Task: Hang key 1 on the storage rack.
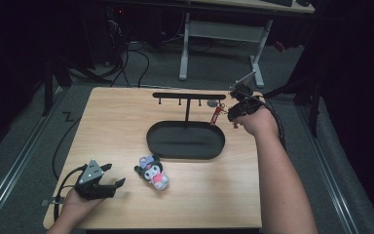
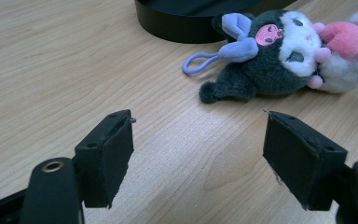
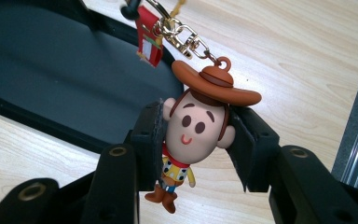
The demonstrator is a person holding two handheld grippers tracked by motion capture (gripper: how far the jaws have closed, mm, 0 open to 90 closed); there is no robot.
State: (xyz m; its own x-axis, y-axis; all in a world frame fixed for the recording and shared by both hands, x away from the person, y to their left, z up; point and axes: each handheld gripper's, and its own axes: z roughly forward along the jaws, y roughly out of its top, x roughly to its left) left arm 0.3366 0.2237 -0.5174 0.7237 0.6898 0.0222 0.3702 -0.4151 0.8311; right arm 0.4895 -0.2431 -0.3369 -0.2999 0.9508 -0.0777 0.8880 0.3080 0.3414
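My right gripper (image 3: 196, 135) is shut on a cowboy figure keychain (image 3: 193, 128) with a brown hat, its pads pressing on both sides of the head. A gold clasp (image 3: 182, 37) and a red tag (image 3: 148, 39) run up from the hat. In the high view my right gripper (image 1: 237, 111) is beside the right end of the black hook rack (image 1: 189, 96), with the red tag (image 1: 216, 115) hanging there. My left gripper (image 2: 198, 156) stands open on the table, empty. A black-and-pink plush keychain (image 2: 279, 58) with a lilac loop lies just beyond its jaws; the plush (image 1: 154, 172) sits near the table's middle front.
A black oval tray (image 1: 185, 140) forms the rack's base at mid table, and its dark bottom (image 3: 51, 70) lies below the held figure. The table's right edge (image 3: 354, 140) is close to my right gripper. A white-legged desk (image 1: 219, 29) stands beyond the table.
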